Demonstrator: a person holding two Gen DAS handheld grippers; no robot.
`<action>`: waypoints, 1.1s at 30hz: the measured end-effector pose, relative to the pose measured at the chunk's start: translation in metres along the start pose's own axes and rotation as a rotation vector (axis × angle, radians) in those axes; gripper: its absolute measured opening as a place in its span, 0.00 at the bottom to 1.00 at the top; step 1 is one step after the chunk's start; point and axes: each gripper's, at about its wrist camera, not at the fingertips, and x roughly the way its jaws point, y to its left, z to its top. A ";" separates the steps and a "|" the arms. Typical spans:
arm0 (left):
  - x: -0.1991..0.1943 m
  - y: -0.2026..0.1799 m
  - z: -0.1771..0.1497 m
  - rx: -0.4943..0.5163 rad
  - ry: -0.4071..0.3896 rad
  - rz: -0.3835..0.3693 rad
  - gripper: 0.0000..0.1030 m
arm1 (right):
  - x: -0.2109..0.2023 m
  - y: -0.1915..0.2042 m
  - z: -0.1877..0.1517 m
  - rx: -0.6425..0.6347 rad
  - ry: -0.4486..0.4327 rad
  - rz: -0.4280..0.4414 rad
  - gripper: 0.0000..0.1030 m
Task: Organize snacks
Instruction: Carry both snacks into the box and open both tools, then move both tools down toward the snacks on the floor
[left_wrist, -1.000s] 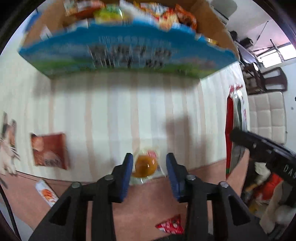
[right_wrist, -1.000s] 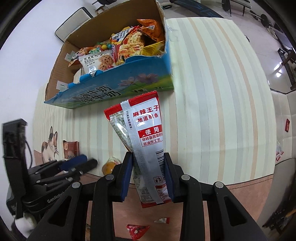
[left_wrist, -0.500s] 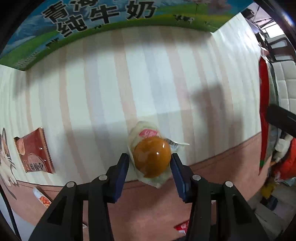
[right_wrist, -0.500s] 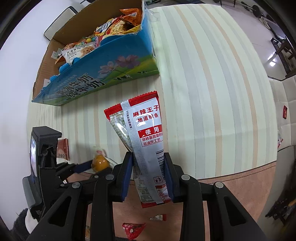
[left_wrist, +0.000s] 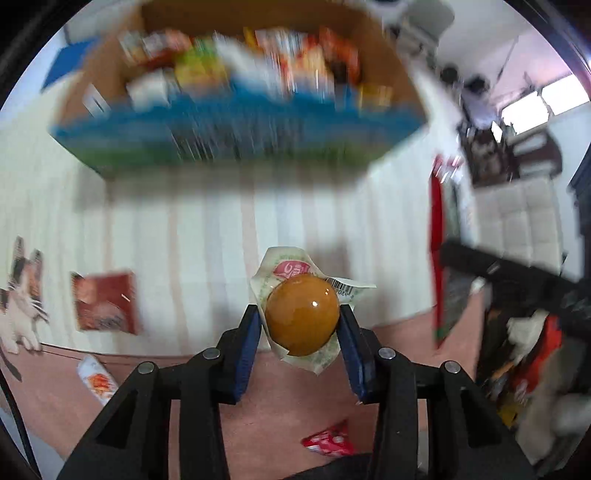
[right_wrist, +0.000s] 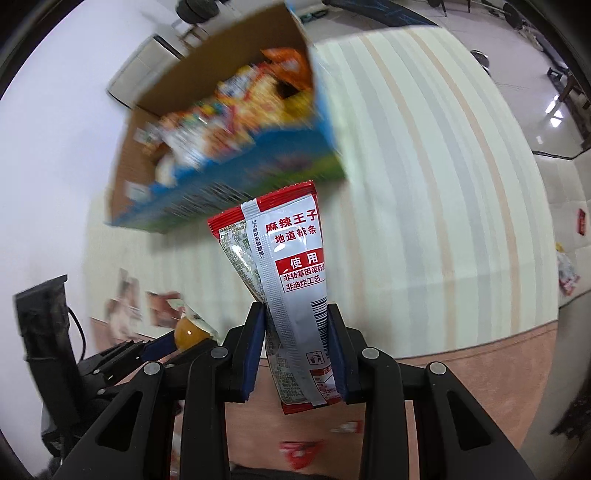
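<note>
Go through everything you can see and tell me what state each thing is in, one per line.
Left claw: shut on the wrapped egg.
Wrapped egg: sealed, held off the table.
Right claw: shut on the red snack packet.
Red snack packet: sealed, held upright.
Cardboard box: open, holding snacks.
Brown packet: lying flat on the table.

The tablecloth (right_wrist: 424, 177) is cream with pale beige and grey stripes, over a pinkish-brown table edge (left_wrist: 295, 398). The box (left_wrist: 236, 136) has a blue and green printed front and plain brown cardboard inside, filled with orange, yellow and red packets. The wrapped egg (left_wrist: 302, 319) is glossy amber in a clear, white-edged wrapper. The snack packet (right_wrist: 291, 273) is silver with red ends and white lettering. Both grippers have black frames and blue pads (left_wrist: 246, 350).
</note>
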 end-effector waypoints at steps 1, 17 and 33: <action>-0.022 0.000 0.010 -0.009 -0.045 -0.008 0.38 | -0.009 0.007 0.006 -0.005 -0.016 0.020 0.34; -0.028 0.095 0.175 -0.156 -0.054 0.156 0.38 | -0.001 0.084 0.150 0.032 -0.139 0.042 0.34; 0.030 0.116 0.180 -0.210 0.067 0.201 0.70 | 0.076 0.075 0.175 0.042 0.027 -0.092 0.84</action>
